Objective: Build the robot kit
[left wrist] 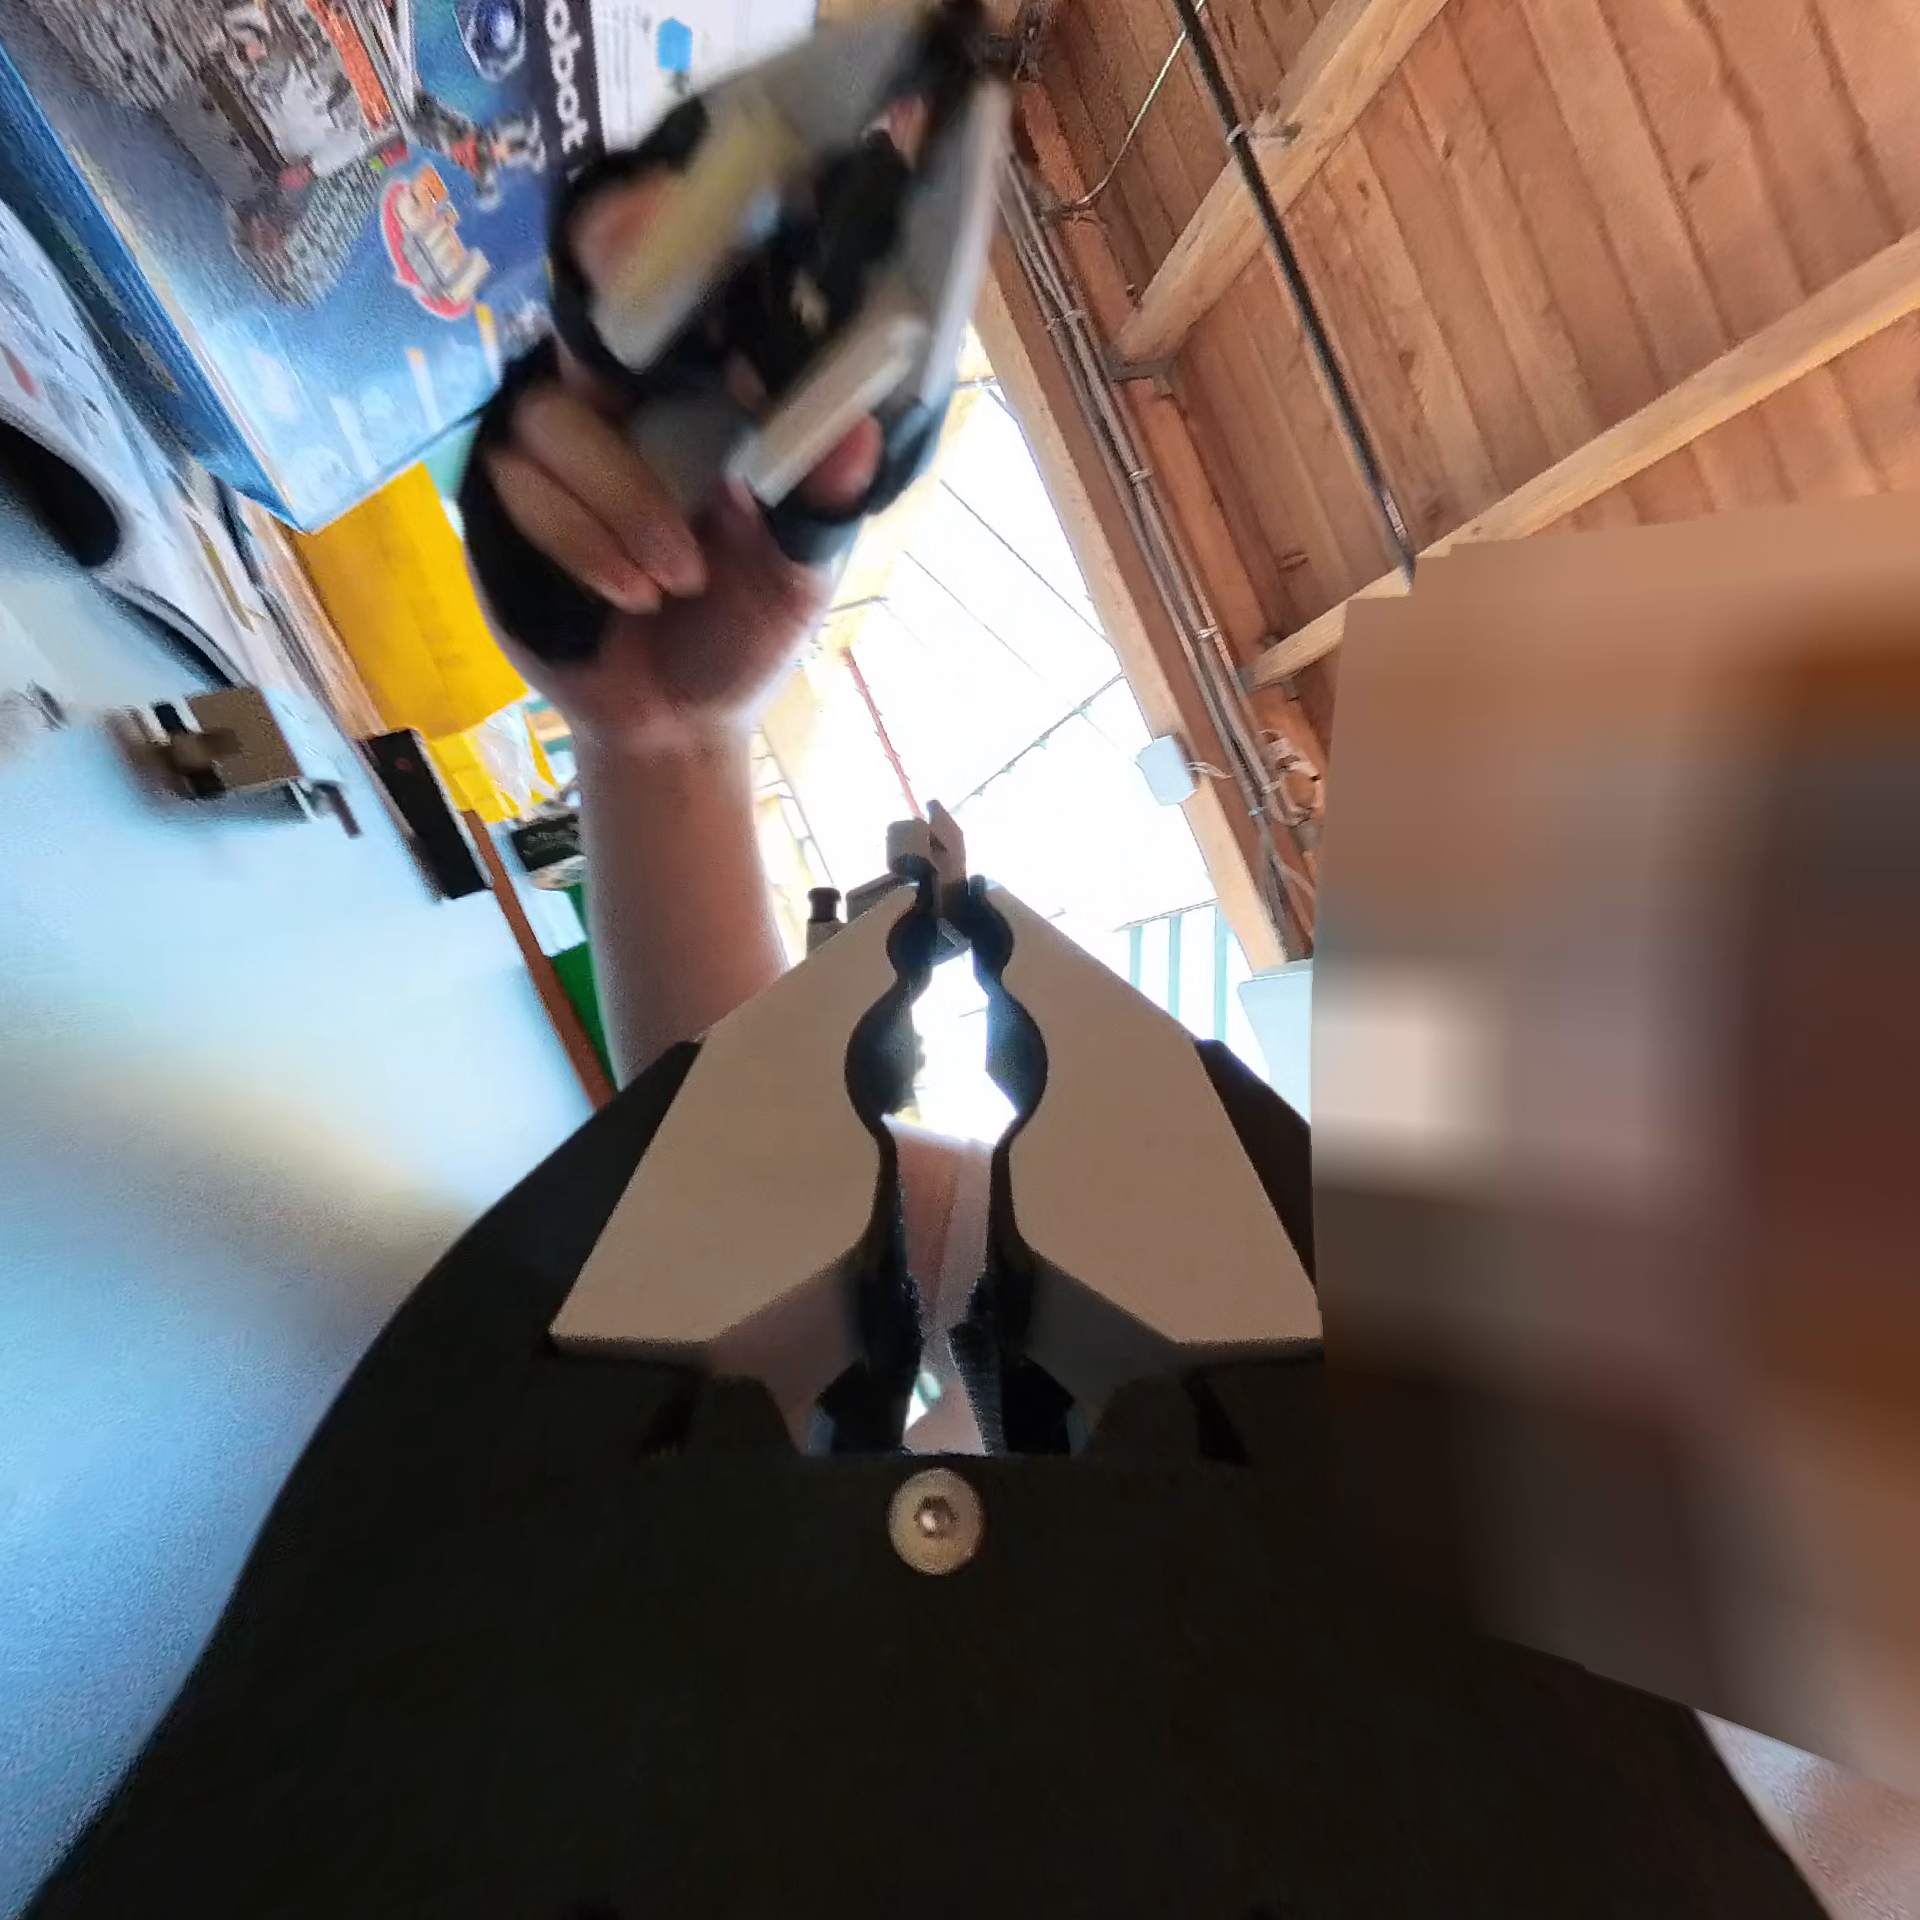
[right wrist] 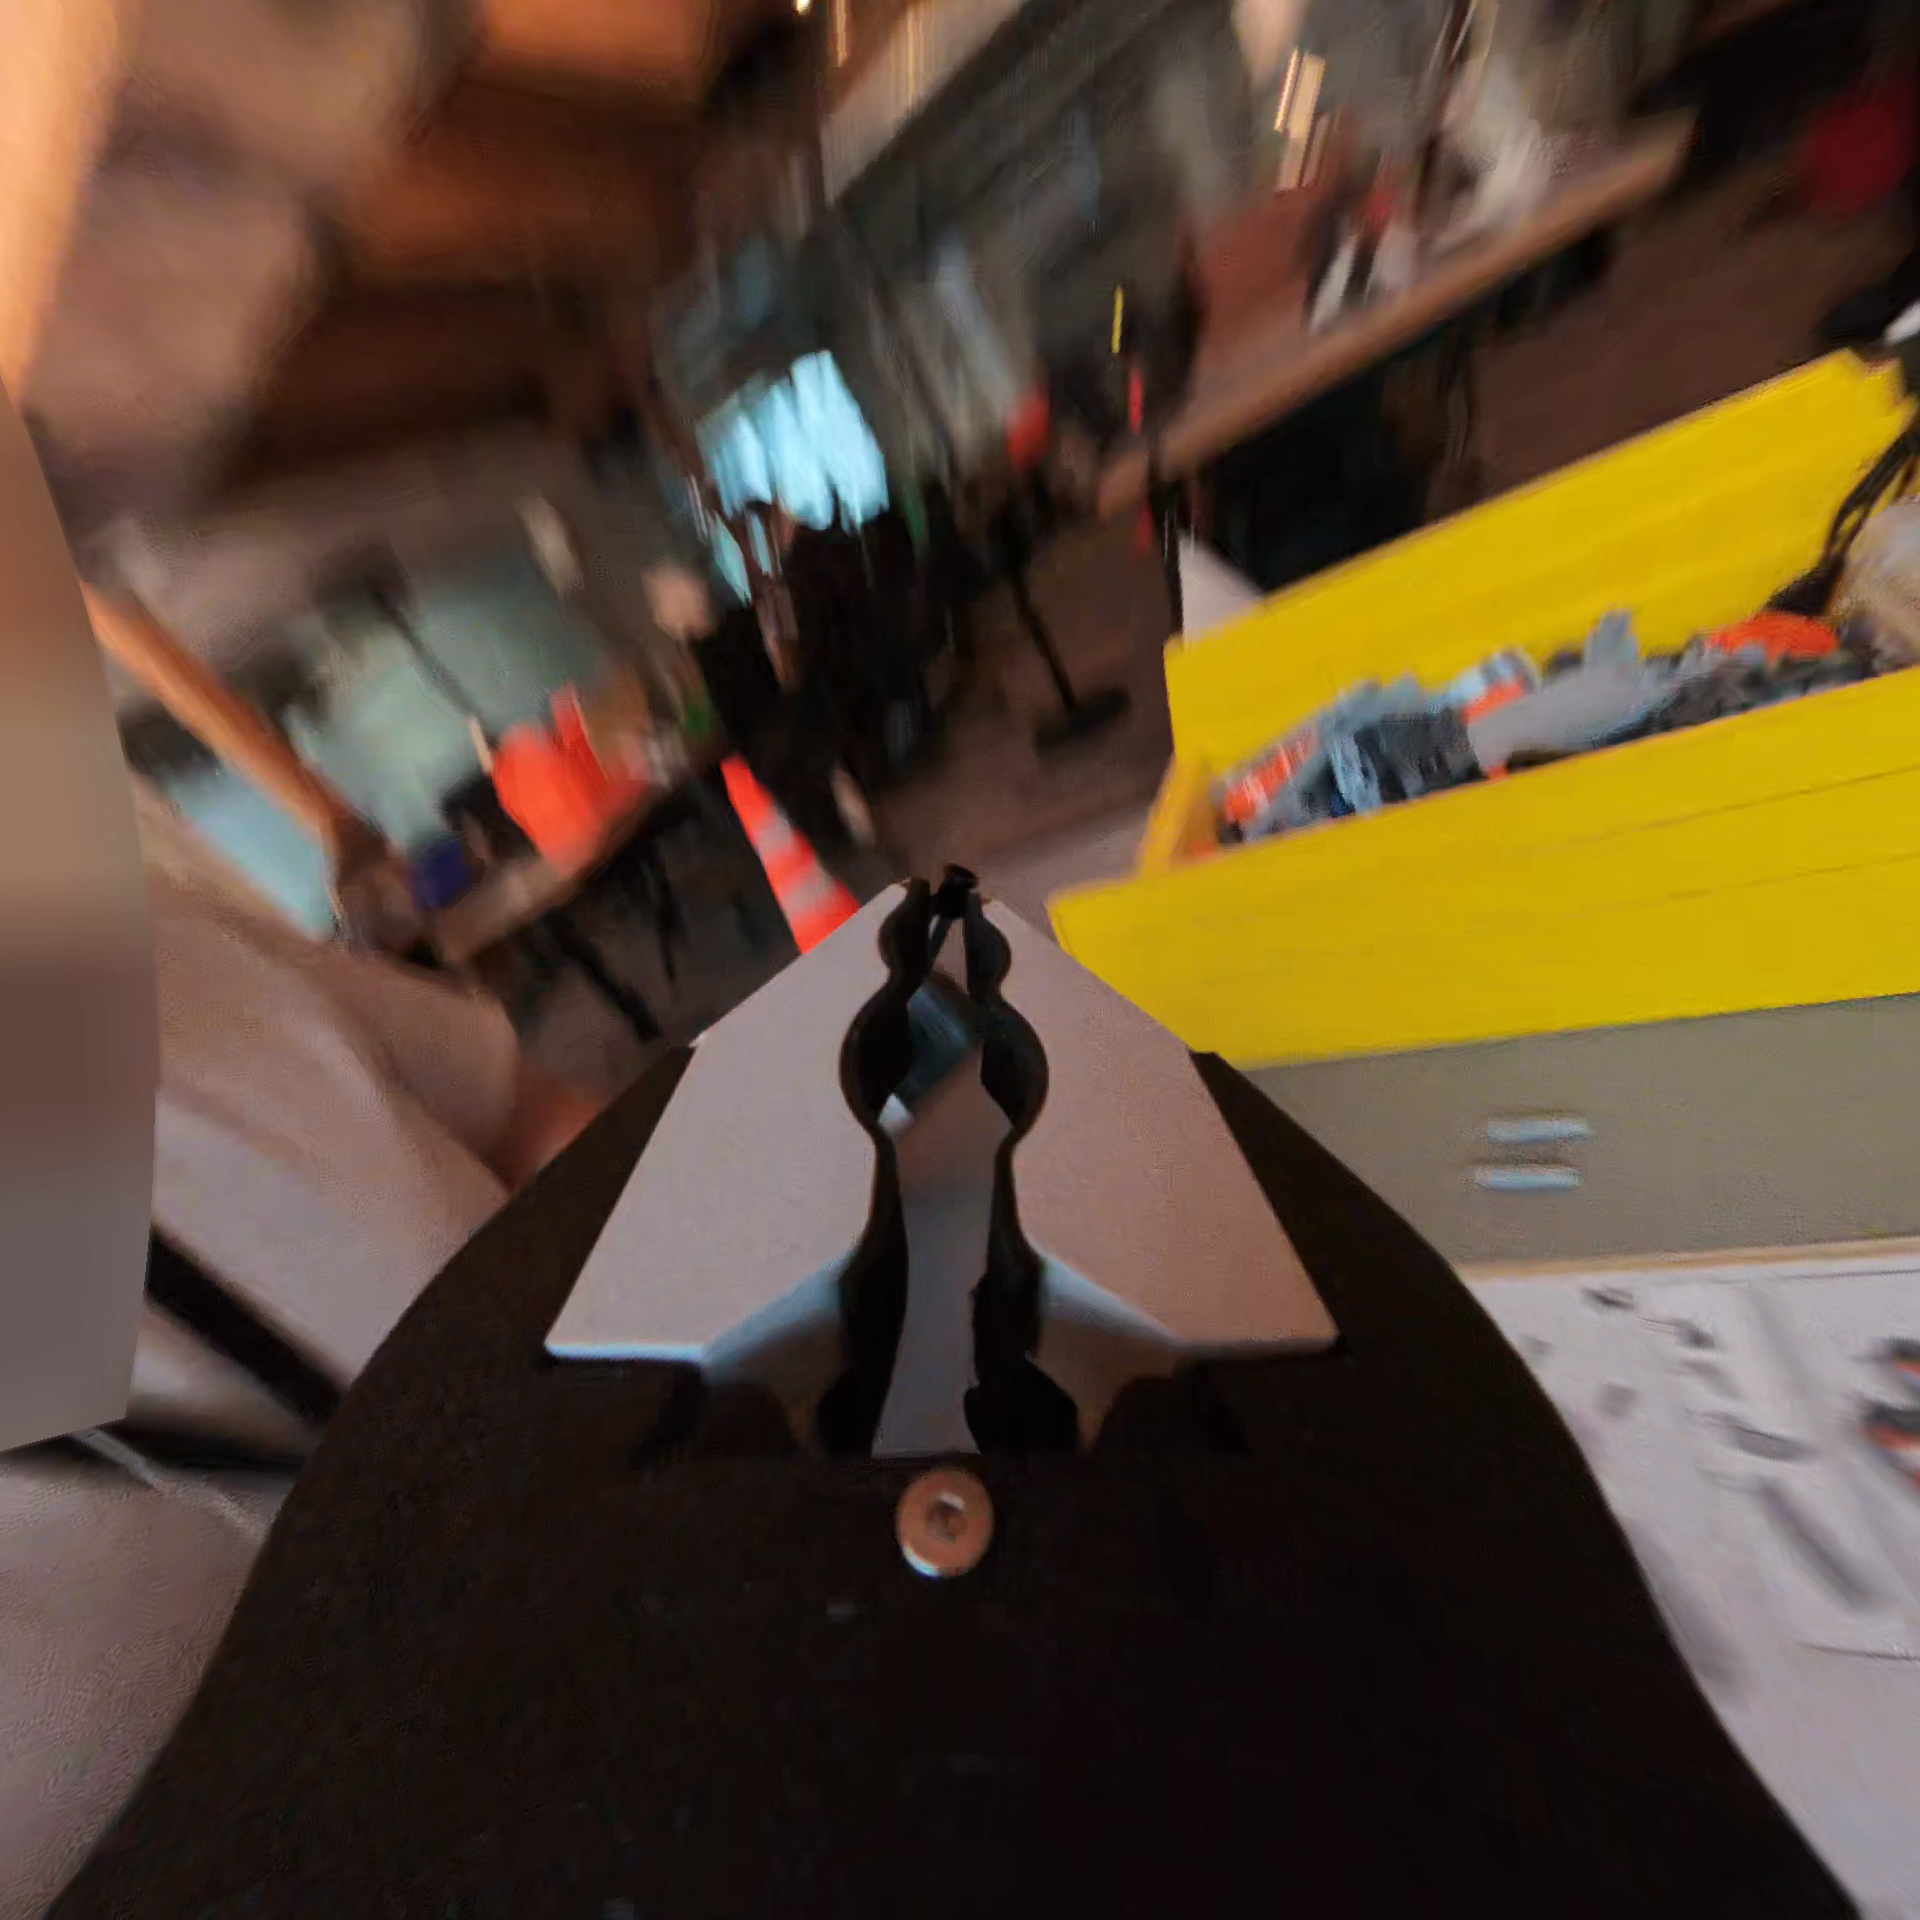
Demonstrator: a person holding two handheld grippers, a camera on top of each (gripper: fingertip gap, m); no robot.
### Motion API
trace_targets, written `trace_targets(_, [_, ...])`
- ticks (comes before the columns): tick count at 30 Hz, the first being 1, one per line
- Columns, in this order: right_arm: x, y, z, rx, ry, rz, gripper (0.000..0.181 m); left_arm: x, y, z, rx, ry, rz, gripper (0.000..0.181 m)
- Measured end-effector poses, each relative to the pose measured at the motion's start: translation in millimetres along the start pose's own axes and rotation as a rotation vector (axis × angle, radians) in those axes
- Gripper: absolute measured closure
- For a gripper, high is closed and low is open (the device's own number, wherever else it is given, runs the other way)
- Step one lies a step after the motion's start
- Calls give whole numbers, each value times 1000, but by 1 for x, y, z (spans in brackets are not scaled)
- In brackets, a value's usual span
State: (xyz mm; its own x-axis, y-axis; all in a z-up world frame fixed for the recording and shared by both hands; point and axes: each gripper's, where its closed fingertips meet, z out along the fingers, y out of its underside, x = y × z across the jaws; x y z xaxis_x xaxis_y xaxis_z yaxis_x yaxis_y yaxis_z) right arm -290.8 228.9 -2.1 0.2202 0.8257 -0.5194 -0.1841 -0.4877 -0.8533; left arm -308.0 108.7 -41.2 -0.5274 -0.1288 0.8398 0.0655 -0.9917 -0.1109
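My left gripper [left wrist: 943,896] points up toward the ceiling and is shut on a small grey part [left wrist: 938,831] that sticks out past its tips. A grey bit with a black pin [left wrist: 823,906] juts out to the left of the tips. A hand [left wrist: 644,582] holds the other gripper [left wrist: 790,260] above and to the left, blurred by motion. In the right wrist view my right gripper [right wrist: 940,906] is shut on a small black part [right wrist: 956,879] pinched at its tips. A dark rounded piece [right wrist: 935,1029] shows in the gap between the fingers.
A yellow bin [right wrist: 1455,914] with several grey, black and orange parts [right wrist: 1507,717] stands to the right of the right gripper. A printed sheet [right wrist: 1714,1455] lies below it. An orange cone [right wrist: 790,862] stands behind. A blue picture box [left wrist: 312,270], a yellow bin [left wrist: 405,592] and a wooden ceiling [left wrist: 1507,260] show in the left wrist view.
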Motion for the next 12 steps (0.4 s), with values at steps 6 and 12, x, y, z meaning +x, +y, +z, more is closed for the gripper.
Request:
trace_targets(6, [-47, 1, -40, 417, -46, 319, 178, -6, -3, 8, -2, -5, 124, 178])
trace_targets(12, [-51, 24, -48, 532, 29, 299, 178, 8, -4, 24, 30, 125, 74, 177])
